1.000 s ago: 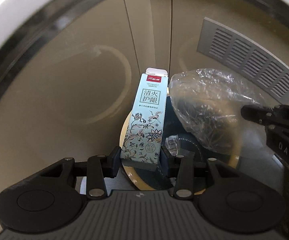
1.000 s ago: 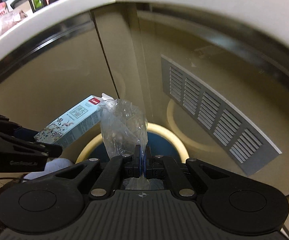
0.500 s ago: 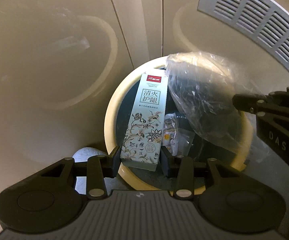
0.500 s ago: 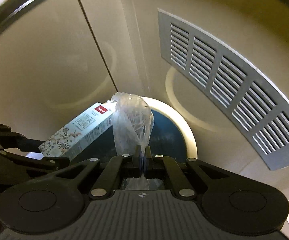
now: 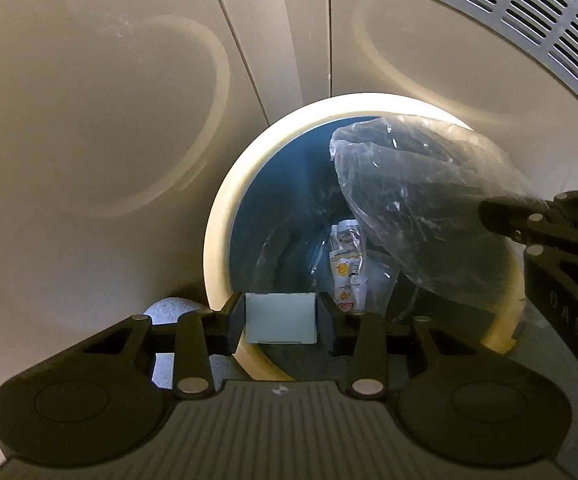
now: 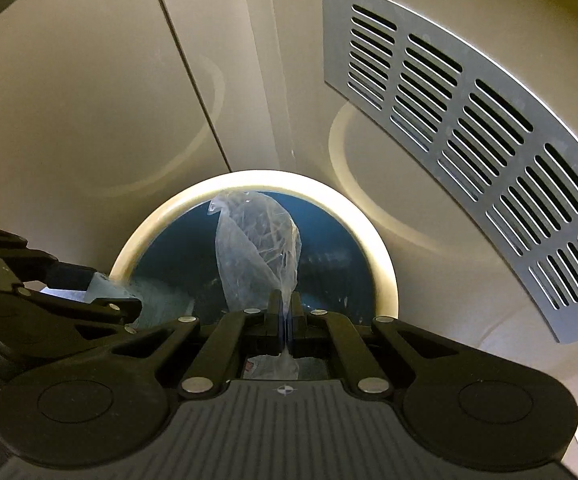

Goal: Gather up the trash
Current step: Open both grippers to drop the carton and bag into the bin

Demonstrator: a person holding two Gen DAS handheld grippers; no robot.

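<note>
- The round waste bin [image 5: 219, 216], cream-rimmed with a dark blue inside, stands on the floor against beige cabinet doors [image 5: 89, 128]; everything below is placed relative to it.
- The left gripper [image 5: 281, 322] points down over the bin's near rim, its jaws partway apart and pressed on the two sides of a pale green carton [image 5: 280, 323], seen end-on above the opening.
- The right gripper [image 6: 285, 320] hangs over the bin's mouth, jaws fully closed on the neck of a crumpled clear plastic bag [image 6: 257, 252], which droops over the blue interior.
- Down inside the bin lies a small printed wrapper [image 5: 345, 268] among clear film.
- A grey slotted vent panel [image 6: 469, 132] sits on the cabinet to the right of the bin.
</note>
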